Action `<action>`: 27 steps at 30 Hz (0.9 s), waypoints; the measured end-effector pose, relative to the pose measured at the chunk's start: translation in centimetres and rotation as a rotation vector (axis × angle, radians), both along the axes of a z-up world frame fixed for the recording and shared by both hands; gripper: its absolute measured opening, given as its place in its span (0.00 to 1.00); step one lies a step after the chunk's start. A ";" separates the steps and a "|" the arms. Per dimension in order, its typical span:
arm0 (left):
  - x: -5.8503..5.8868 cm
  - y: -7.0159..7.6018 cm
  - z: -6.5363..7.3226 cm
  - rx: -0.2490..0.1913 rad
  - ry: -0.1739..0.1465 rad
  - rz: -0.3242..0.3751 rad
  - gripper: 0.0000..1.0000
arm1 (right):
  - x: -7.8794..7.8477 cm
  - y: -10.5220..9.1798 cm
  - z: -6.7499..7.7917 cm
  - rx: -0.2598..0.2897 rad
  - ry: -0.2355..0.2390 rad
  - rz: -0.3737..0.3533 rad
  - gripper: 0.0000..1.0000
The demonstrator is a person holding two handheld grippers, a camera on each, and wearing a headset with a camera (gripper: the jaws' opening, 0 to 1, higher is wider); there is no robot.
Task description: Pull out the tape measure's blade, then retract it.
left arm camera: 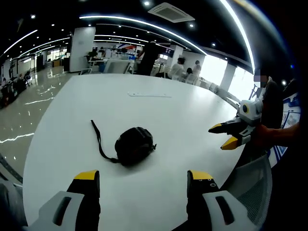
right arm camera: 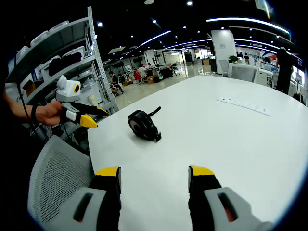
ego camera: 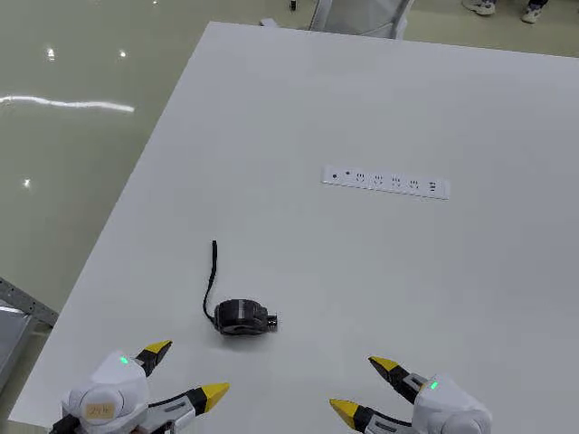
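A black tape measure (ego camera: 242, 316) with a black wrist strap (ego camera: 212, 276) lies on the white table (ego camera: 362, 117), blade tip at its right side. My left gripper (ego camera: 185, 371) hovers open near the table's front edge, just below-left of it. My right gripper (ego camera: 366, 389) is open too, lower right of it. The left gripper view has the tape measure (left arm camera: 134, 144) ahead of its open yellow-tipped jaws, with the right gripper (left arm camera: 226, 135) off to the right. In the right gripper view the tape measure (right arm camera: 142, 125) sits ahead, the left gripper (right arm camera: 94, 115) held at the left.
A white power strip (ego camera: 386, 182) lies flat further back on the table. The table's left edge runs diagonally, with glossy floor (ego camera: 72, 136) beyond. A mesh chair back (right arm camera: 57, 178) is near the right gripper view's lower left. People and shelving stand in the background.
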State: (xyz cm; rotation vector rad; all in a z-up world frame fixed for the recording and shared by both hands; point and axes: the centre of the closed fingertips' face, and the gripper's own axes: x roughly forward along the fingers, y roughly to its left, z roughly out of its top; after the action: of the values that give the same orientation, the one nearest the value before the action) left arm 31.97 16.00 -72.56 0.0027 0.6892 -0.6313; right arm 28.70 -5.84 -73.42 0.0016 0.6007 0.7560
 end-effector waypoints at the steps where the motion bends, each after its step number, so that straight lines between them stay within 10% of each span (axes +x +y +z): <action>1: 0.0 0.0 0.0 -0.002 0.001 0.000 0.71 | 0.0 0.1 0.0 -0.002 0.001 0.003 0.56; 27: 0.1 -0.9 0.2 -0.038 0.004 0.008 0.71 | -0.7 1.0 -0.6 0.000 0.029 -0.004 0.57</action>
State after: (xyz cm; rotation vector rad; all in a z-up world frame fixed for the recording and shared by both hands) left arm 32.09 15.07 -72.36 -0.0367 0.6810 -0.6368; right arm 28.02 -4.84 -74.07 0.0143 0.6285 0.7534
